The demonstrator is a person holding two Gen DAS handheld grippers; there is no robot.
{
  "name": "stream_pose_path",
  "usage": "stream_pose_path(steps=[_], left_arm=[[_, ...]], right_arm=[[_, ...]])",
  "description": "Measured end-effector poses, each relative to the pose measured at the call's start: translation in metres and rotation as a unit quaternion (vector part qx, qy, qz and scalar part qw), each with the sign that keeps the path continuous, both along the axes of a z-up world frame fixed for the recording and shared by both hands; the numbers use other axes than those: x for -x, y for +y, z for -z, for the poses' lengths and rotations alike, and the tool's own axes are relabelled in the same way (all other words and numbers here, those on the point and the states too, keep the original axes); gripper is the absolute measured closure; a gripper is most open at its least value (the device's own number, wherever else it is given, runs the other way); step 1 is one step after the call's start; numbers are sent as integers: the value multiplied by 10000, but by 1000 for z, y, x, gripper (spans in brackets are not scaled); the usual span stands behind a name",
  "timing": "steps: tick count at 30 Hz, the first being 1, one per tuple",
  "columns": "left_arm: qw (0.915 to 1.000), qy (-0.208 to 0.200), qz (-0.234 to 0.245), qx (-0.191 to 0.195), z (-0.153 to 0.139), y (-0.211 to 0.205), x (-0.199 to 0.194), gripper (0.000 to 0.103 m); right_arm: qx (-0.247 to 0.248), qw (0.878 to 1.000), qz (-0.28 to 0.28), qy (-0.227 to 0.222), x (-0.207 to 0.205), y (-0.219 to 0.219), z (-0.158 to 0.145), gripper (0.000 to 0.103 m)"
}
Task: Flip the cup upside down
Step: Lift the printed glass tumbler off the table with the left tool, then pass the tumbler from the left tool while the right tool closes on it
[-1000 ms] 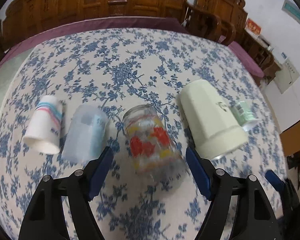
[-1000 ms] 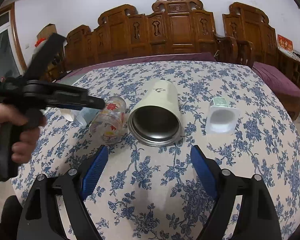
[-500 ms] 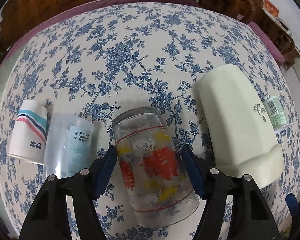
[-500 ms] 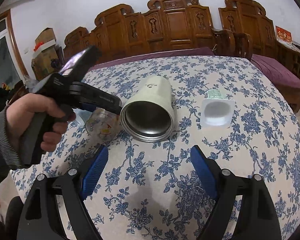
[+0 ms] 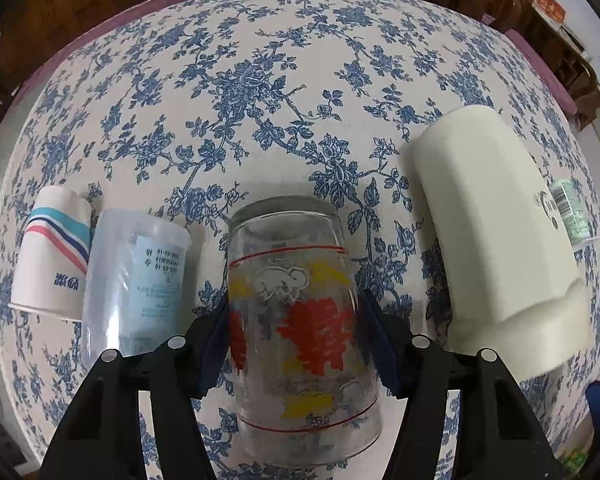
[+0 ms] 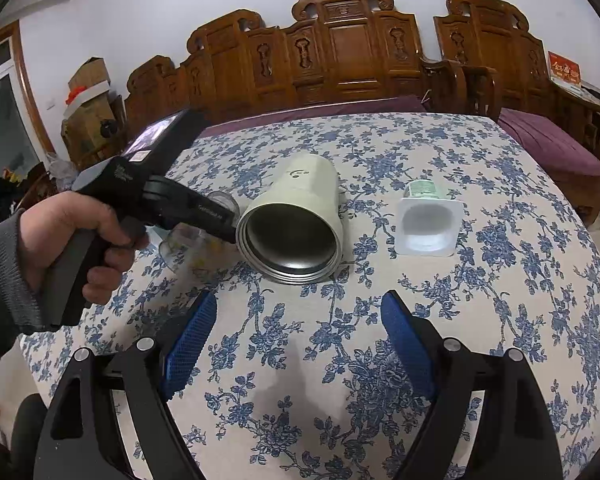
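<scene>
A clear glass cup (image 5: 300, 312) with red and yellow print lies on its side on the floral tablecloth, mouth toward the left wrist camera. My left gripper (image 5: 296, 332) straddles it, with both blue pads against its sides. In the right wrist view the glass cup (image 6: 188, 240) is mostly hidden behind the left gripper body (image 6: 156, 196) and the hand holding it. My right gripper (image 6: 296, 340) is open and empty above the cloth near the front edge.
Also lying on their sides: a paper cup (image 5: 52, 252), a clear plastic cup (image 5: 136, 280), a cream steel-lined tumbler (image 5: 496, 232) (image 6: 296, 224) and a small white yogurt cup (image 6: 428, 220). Carved wooden chairs (image 6: 340, 52) stand behind the table.
My left gripper moved forward and down over the glass cup and its jaws closed from wide apart onto the cup's sides. The right gripper stayed open and nearly still.
</scene>
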State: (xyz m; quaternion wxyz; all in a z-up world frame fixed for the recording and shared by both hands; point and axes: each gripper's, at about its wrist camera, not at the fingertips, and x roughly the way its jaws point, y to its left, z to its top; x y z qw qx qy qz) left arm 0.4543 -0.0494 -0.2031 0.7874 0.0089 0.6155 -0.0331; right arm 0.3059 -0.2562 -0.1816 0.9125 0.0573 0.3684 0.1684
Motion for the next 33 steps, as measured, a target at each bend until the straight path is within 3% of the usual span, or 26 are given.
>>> stream_pose_path(steps=[5, 17, 24, 33], left_arm=[[9997, -175, 121, 110, -15, 6, 24, 46], [9961, -592, 594, 262, -42, -7, 132, 46], [9940, -686, 745, 418, -28, -25, 174, 46], [9934, -652, 777, 526, -2, -34, 183, 46]], right_arm=[[13, 10000, 52, 2, 0, -1, 0, 17], [239, 9991, 335, -66, 7, -13, -2, 17], [285, 9985, 446, -103, 8, -20, -5, 17], [372, 9987, 358, -24, 6, -11, 1, 17]])
